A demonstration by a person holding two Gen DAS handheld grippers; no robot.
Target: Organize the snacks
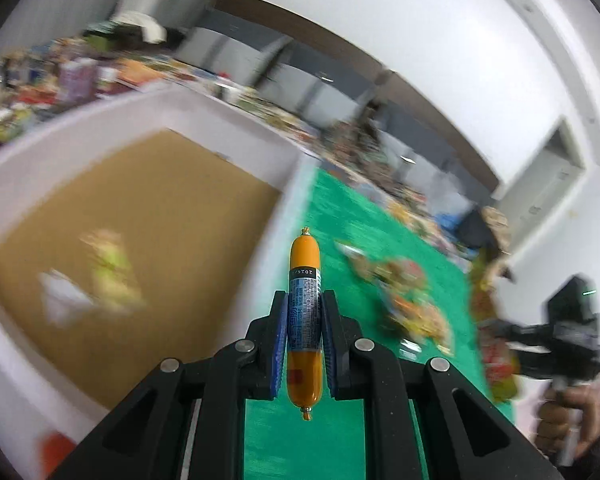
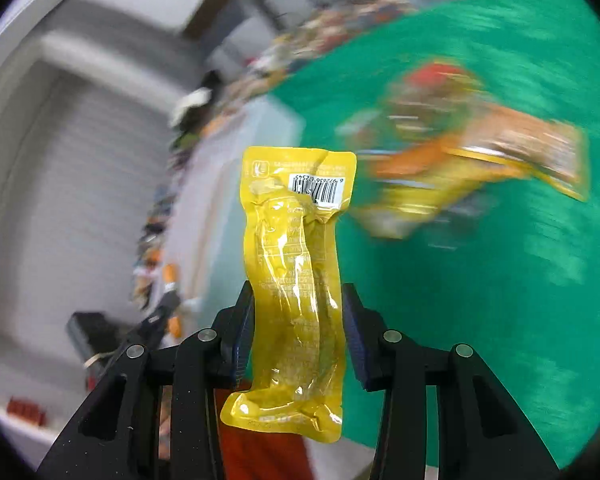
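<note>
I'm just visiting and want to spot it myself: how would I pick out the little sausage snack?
Find the big white box with a brown cardboard floor beside the green mat. Right at their border, the left gripper is shut on the sausage stick, lengthwise between its fingers. Unlike the flat packets nearby, it is a slim orange tube with a blue label and pinched ends.

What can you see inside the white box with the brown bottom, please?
Inside the white box, on its brown floor, lie two blurred items: a yellow-green packet and a white packet. What they are is unreadable. The left tool and its sausage cover the box's near corner.
</note>
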